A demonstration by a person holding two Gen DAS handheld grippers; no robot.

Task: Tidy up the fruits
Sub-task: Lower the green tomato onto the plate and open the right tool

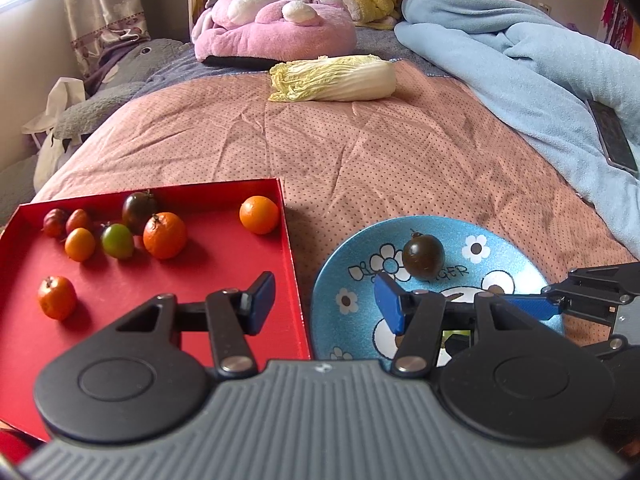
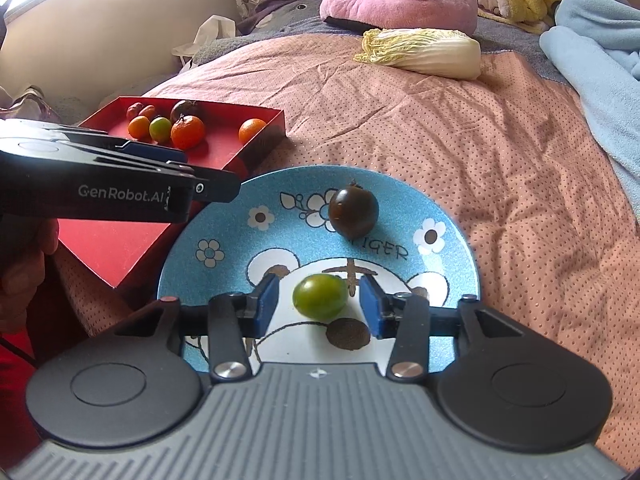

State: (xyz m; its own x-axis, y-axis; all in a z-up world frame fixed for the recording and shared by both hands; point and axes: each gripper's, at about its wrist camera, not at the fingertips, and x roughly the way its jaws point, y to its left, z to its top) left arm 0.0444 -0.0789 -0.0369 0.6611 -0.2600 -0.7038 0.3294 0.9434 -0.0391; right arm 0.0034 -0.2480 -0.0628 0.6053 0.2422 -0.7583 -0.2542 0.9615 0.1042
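"GenRobot.AI" lettering on left gripper (image 2: 176, 156); "TIGER" on plate (image 2: 448, 216).

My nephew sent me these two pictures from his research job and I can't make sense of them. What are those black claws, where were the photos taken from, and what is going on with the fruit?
The claws are two hand-held grippers; a person carries one in each hand. Each has a wide-angle camera looking out along its two blue-padded fingers, so each picture is one gripper's own view.

In the left view, the left gripper is open and empty, over the edge between a red tray of small fruits and a blue plate.

In the right view, the right gripper is open, its pads on either side of a green tomato on the plate, apart from it. A dark tomato lies further back on the plate.

Everything rests on a pink bedspread, with a cabbage behind.
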